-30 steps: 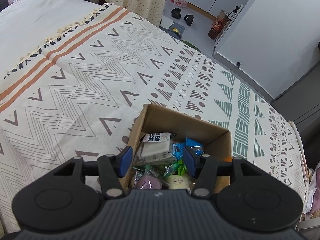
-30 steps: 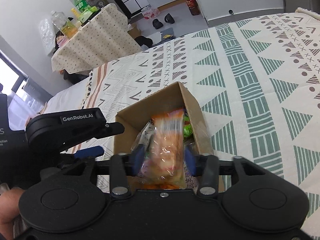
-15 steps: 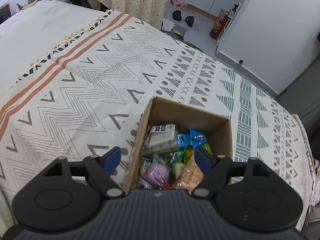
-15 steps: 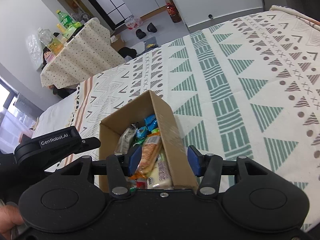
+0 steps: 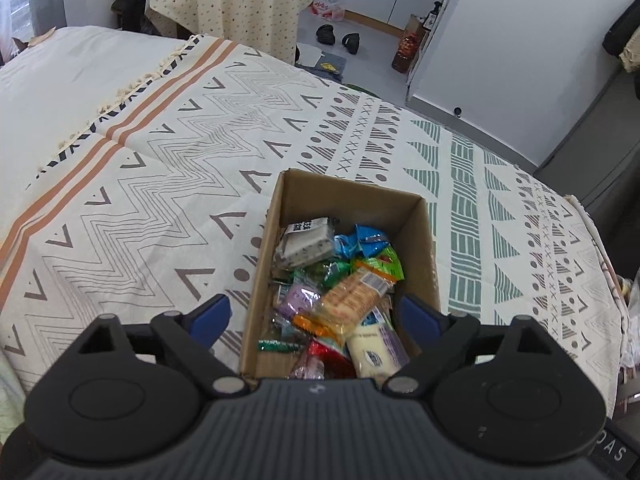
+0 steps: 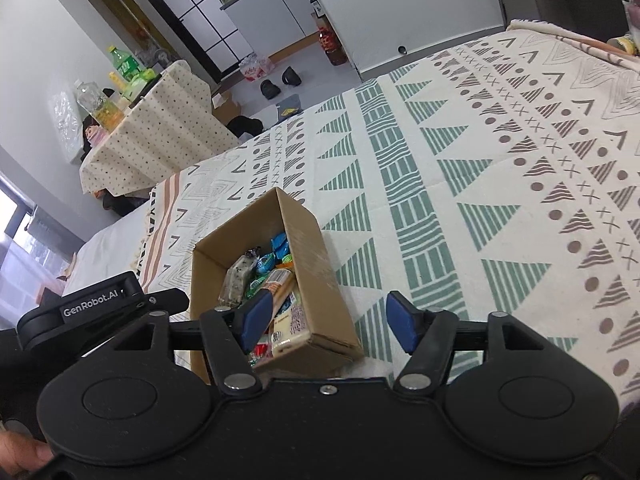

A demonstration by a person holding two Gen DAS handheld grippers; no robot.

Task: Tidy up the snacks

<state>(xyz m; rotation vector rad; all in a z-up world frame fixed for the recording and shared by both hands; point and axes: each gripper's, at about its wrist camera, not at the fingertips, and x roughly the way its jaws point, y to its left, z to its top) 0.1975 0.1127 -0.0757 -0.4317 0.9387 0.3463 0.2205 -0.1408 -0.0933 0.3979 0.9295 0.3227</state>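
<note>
1. Right now we see a cardboard box (image 5: 352, 196) standing open-topped on a patterned bedspread (image 5: 160, 184), and it is filled with wrapped snacks.
2. Our left gripper (image 5: 320, 316) hovers above the near end of the box with its blue fingers (image 5: 212, 314) spread wide on either side of the box walls, holding nothing.
3. Our right gripper (image 6: 330, 318) is likewise spread wide and empty; its left finger sits in front of the box opening and its right finger in front of the bedspread just beside the box.
4. Among the snacks, an orange cracker packet (image 5: 348, 300) lies slanted on top of the pile, near the middle of the box.
5. Toward the far end we see a grey speckled packet (image 5: 306, 242) next to a blue wrapper (image 5: 366, 240), with a green wrapper (image 5: 384, 260) just beside them.
6. Nearer to us lie a purple packet (image 5: 298, 298), a pale cream packet (image 5: 376, 348) and something red (image 5: 328, 354) that may be a foil wrapper, though we cannot make it out well.
7. From the right wrist view, the left gripper's black body (image 6: 92, 308) shows just left of the box.
</note>
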